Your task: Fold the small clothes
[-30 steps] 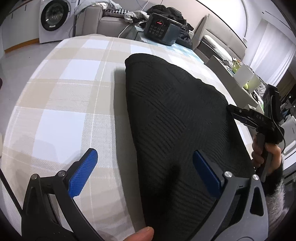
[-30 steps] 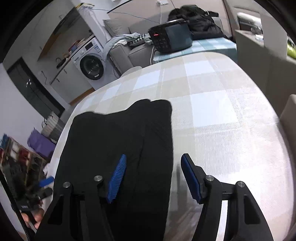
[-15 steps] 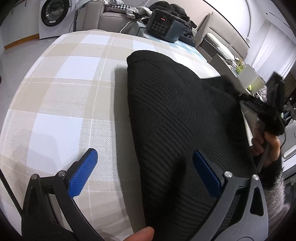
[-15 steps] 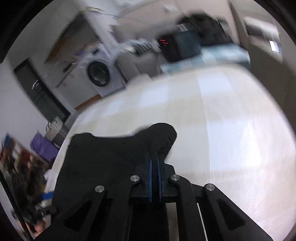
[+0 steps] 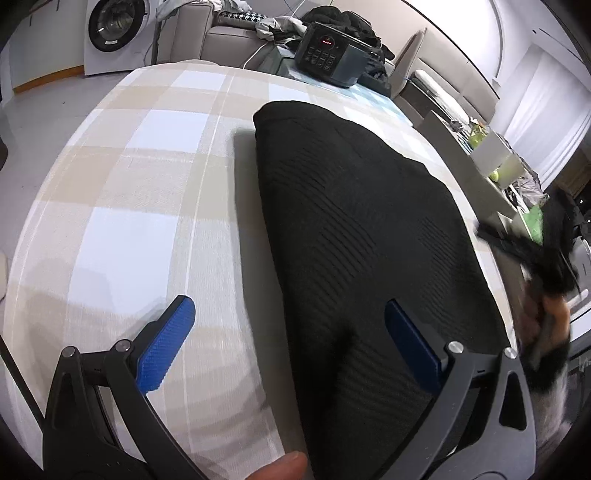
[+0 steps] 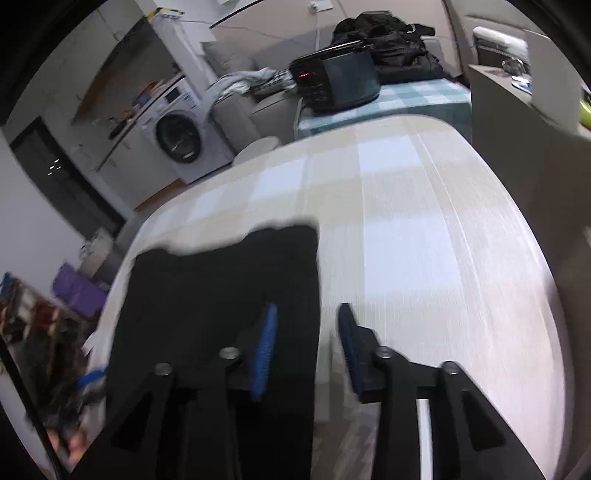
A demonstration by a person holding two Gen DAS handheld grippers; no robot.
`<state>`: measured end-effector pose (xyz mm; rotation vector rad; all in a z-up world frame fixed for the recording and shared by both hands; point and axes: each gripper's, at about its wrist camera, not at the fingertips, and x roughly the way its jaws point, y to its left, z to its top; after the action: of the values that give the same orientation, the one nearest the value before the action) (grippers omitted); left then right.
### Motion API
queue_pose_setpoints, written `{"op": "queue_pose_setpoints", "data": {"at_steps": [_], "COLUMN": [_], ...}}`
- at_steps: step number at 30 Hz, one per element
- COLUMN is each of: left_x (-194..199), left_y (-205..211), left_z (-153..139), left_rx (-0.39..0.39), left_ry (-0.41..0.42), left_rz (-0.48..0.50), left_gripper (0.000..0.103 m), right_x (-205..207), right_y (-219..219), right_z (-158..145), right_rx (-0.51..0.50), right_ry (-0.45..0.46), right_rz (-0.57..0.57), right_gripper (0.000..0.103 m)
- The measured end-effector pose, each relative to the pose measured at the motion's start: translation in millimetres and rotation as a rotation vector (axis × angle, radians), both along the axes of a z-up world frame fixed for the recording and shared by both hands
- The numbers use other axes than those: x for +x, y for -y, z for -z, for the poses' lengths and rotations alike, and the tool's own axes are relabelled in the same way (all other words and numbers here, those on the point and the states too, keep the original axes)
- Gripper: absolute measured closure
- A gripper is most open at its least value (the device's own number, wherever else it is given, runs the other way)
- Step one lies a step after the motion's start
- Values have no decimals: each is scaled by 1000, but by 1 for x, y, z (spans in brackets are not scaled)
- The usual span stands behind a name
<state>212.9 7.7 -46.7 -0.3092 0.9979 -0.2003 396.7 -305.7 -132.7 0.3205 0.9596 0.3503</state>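
A black ribbed knit garment (image 5: 362,229) lies flat on the table's beige and white checked cloth (image 5: 140,192). My left gripper (image 5: 291,332) stands open low over the garment's near left edge; one blue pad is over bare cloth, the other over the knit. In the right wrist view the garment (image 6: 221,288) lies at the left. My right gripper (image 6: 306,332) hovers over the garment's right edge with its jaws opening, and nothing is pinched between the pads. It shows blurred at the right of the left wrist view, as the right gripper (image 5: 517,251) in a hand.
A black appliance with a red display (image 5: 328,55) sits on a teal checked surface beyond the table's far end. A washing machine (image 5: 114,33), a sofa with clothes and a dark clothing pile (image 6: 388,40) stand behind. A beige box (image 5: 495,162) borders the table's right side.
The right gripper shut on the garment's edge and lifted it half a second ago. Now its pads stand apart and the garment lies flat. The left gripper stayed open in place.
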Motion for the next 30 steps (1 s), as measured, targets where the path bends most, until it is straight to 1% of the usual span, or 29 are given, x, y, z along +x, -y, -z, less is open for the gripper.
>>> {"op": "queue_pose_setpoints", "data": {"at_steps": [2,4,8,10,11,12,13,14,15,17,18,21,22,23,25,26,27,28,30], "left_x": [-12,-26,-51,-62,-66,-70,-74,-77,-80,-84,-86,-94,-97,-99,-103,-105,-106,-107,-107], "left_y": [2,6,14,20,23,26,28,30,32,31,31,29,28,27,26,25,24,23,21], "left_z": [1,2,5,8,9,11,10,10,10,10,9,6,5,4,3,3,3,3,4], "left_rx": [-15,-24,-18,-10,-8,-6,8,14,14,14,21,41,47,51,54,51,46,37,20], "left_ry": [-12,-18,-27,-38,-45,-49,-36,-33,-35,-37,-38,-30,-26,-25,-22,-19,-16,-15,-16], "left_rz": [-1,0,21,39,48,57,58,62,64,50,46,40,44,46,44,44,42,40,35], "left_gripper": [2,2,8,21,24,29,31,32,32,32,32,32,32,32,32,32,32,32,32], "right_x": [-45,-93,-160,-177,-183,-185,-186,-188,-190,-202,-207,-212,-217,-220,-226,-228,-227,-223,-214], "right_y": [7,14,24,25,25,24,22,21,18,13,13,10,10,12,20,24,26,24,14], "right_z": [0,5,22,33,34,35,35,35,34,30,28,37,33,31,20,15,8,3,-2], "right_rx": [26,65,128,150,171,183,187,187,178,162,142,25,8,1,31,64,95,122,132], "right_ry": [-12,-47,-97,-119,-96,-97,-103,-98,-95,-82,-77,-105,-93,-82,-18,16,47,75,103], "right_rz": [4,2,0,6,4,1,-1,-2,-14,-55,-60,-65,-73,-78,-56,-39,-24,-24,-42], "right_gripper": [58,58,58,58,59,67,73,84,93,95,95,95,95,93,85,76,69,68,68]}}
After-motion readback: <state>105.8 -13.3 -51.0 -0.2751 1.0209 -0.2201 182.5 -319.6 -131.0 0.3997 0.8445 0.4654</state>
